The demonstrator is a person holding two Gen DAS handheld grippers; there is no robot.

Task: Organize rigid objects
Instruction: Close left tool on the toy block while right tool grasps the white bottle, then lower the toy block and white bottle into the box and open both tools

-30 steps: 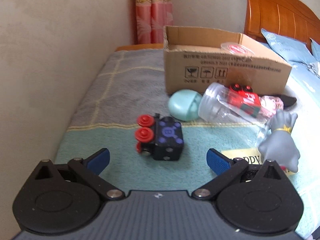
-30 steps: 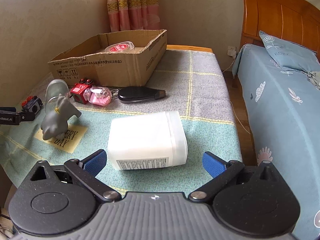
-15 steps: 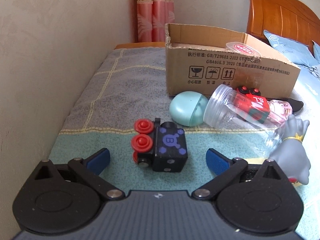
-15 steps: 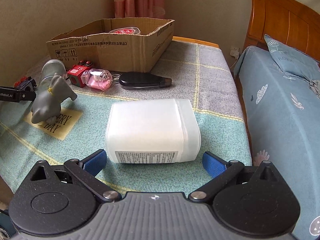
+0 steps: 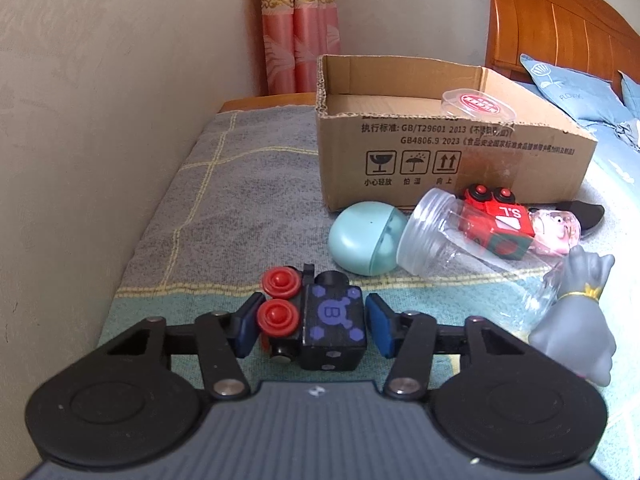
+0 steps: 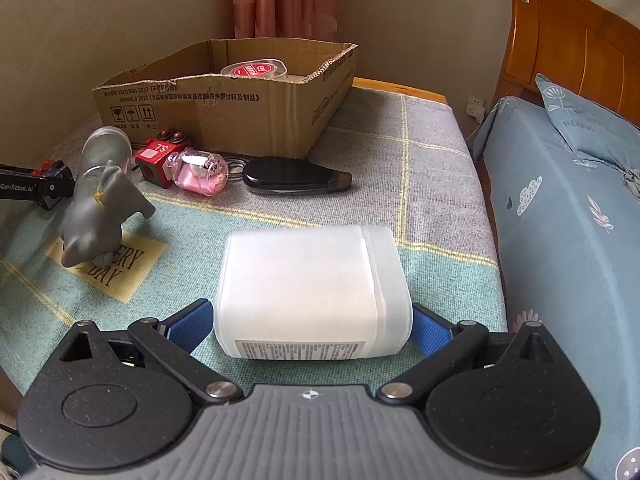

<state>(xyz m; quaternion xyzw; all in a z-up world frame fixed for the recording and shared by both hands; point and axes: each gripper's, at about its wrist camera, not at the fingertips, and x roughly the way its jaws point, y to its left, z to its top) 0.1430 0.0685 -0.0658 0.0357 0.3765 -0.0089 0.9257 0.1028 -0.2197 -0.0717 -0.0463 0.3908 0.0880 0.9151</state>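
A black toy train block (image 5: 332, 328) with red wheels lies on the blanket. My left gripper (image 5: 312, 326) has closed around it, pads at both sides of it. A white plastic container (image 6: 312, 292) lies on its side. My right gripper (image 6: 312, 326) has closed around it, blue pads touching its two ends. An open cardboard box (image 5: 440, 148) stands behind, with a clear red-lidded tub (image 5: 478, 106) inside; the box also shows in the right wrist view (image 6: 240, 108).
Before the box lie a mint egg-shaped case (image 5: 366, 240), a clear jar (image 5: 460, 236), a red toy block (image 6: 154, 158), a pink bottle (image 6: 200, 172), a black key fob (image 6: 292, 176) and a grey animal figure (image 6: 100, 216). A wall runs left; a bed (image 6: 560, 200) stands right.
Both grippers moved forward and closed: the left around the black train block, the right around the white container. Both objects still rest on the blanket.
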